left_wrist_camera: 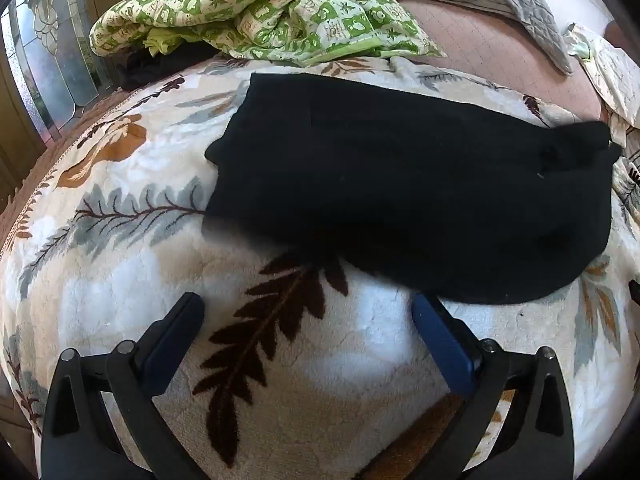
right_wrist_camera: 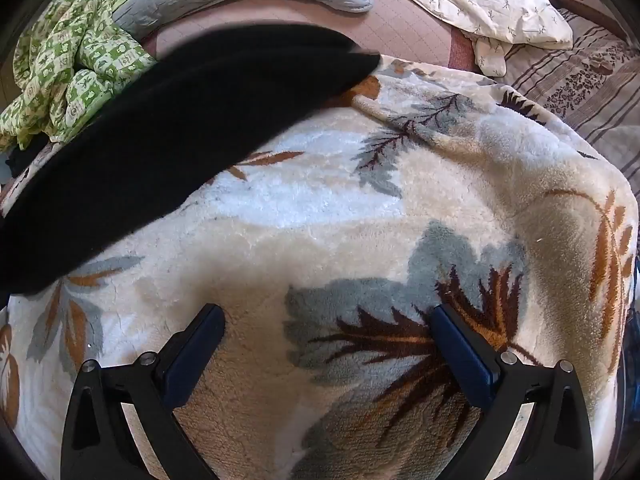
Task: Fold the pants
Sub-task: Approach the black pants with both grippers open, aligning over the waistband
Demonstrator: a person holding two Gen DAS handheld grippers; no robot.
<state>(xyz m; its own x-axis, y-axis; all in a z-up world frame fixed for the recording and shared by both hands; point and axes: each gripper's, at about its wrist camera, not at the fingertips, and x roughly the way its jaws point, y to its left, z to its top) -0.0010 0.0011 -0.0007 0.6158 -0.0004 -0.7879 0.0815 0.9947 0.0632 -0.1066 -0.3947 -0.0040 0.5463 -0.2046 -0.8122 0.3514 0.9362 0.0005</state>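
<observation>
Black knit pants (left_wrist_camera: 400, 184) lying folded on cream leaf-patterned fleece blanket (left_wrist_camera: 120, 280). Left gripper (left_wrist_camera: 308, 308) and right gripper (right_wrist_camera: 330, 314) both spread wide, empty, beside pants. Risk: plush pile snagging, dragging layers askew.

Both wrist views near, overlooking blanket (left_wrist_camera: 120, 280), pants (right_wrist_camera: 160, 140).

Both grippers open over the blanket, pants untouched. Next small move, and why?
Probably ease the left gripper forward onto the near hem of the black pants and close on it. The jaws stand wide apart with nothing between them, and the hem lies just beyond the right finger, flat on the leaf-print blanket. The right gripper is also open, with the pants further off to its left.
</observation>
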